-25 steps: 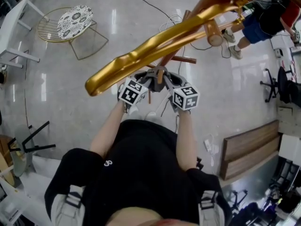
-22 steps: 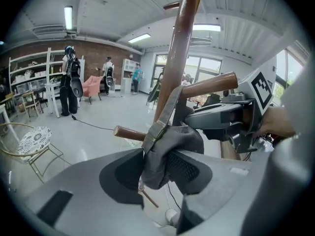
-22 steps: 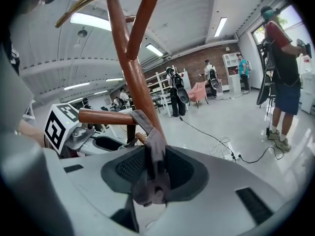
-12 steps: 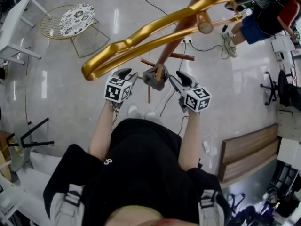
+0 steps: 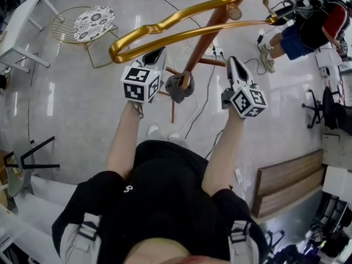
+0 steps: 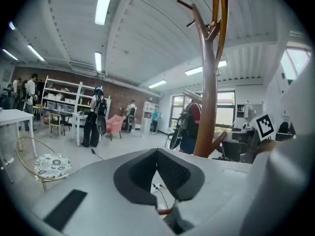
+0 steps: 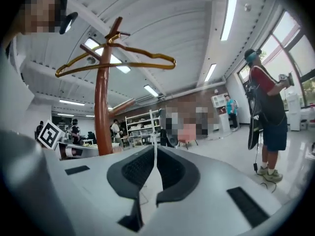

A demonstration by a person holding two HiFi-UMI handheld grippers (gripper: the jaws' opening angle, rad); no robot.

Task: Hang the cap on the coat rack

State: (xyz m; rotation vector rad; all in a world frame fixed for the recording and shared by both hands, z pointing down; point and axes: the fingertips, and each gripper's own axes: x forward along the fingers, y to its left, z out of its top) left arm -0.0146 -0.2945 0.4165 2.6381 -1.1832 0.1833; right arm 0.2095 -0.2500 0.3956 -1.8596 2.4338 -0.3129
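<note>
Left claw [image 5: 160, 53] was shut tight and empty. Right claw [image 5: 231, 62] was closing, all but together, nothing between its pads. The grey cap [image 5: 176, 88] hung bunched on a low peg of the coat rack [image 5: 208, 34], between the two claws, its brim hard to make out. The rack's top ran off the head view's upper edge, past a gold hanger [image 5: 165, 22].
</note>
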